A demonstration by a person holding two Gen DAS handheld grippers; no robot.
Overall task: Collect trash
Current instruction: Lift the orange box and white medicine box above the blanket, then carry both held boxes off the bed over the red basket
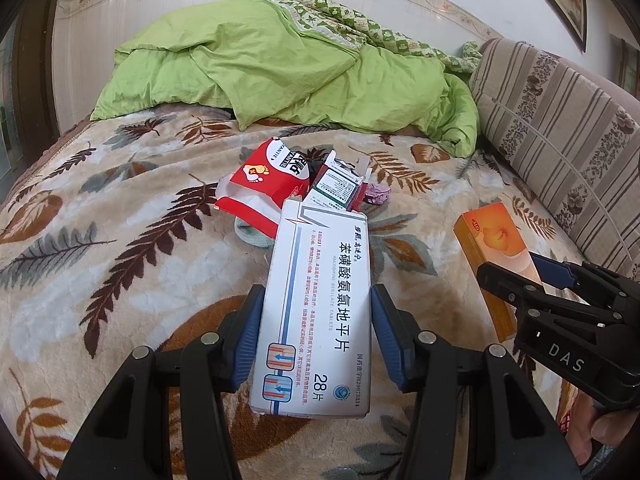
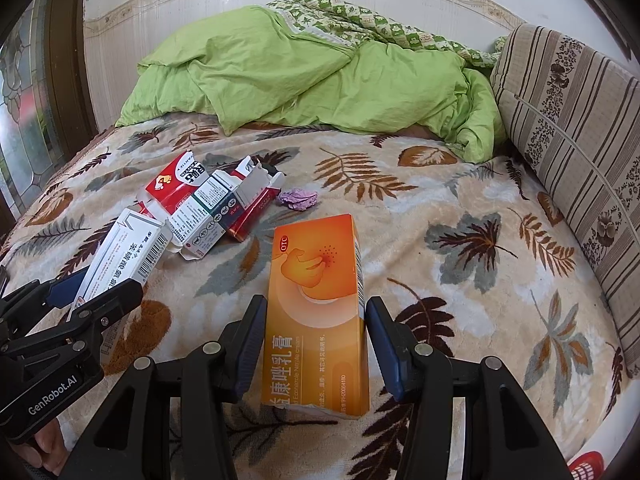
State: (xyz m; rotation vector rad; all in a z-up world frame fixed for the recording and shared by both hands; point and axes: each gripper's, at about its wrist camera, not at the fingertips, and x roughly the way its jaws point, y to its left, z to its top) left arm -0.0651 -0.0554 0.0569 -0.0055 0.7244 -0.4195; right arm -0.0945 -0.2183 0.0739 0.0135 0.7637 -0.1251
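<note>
Pinching a white box (image 1: 316, 312), the left gripper (image 1: 316, 336) hovers over the bed (image 1: 100, 240); the right gripper (image 2: 316, 344) pinches an orange box (image 2: 316, 312) near the far pile of cartons (image 2: 208, 204).

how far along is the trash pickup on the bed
Nothing looks finished yet; no bin or bag shows. In hand: the left gripper clamps the white blue-striped tablet carton, and the right gripper brackets the orange cream carton. Left on the leaf-print blanket: the red foot-print packet, the opened green-and-white carton, the red carton and the crumpled purple paper wad.
</note>
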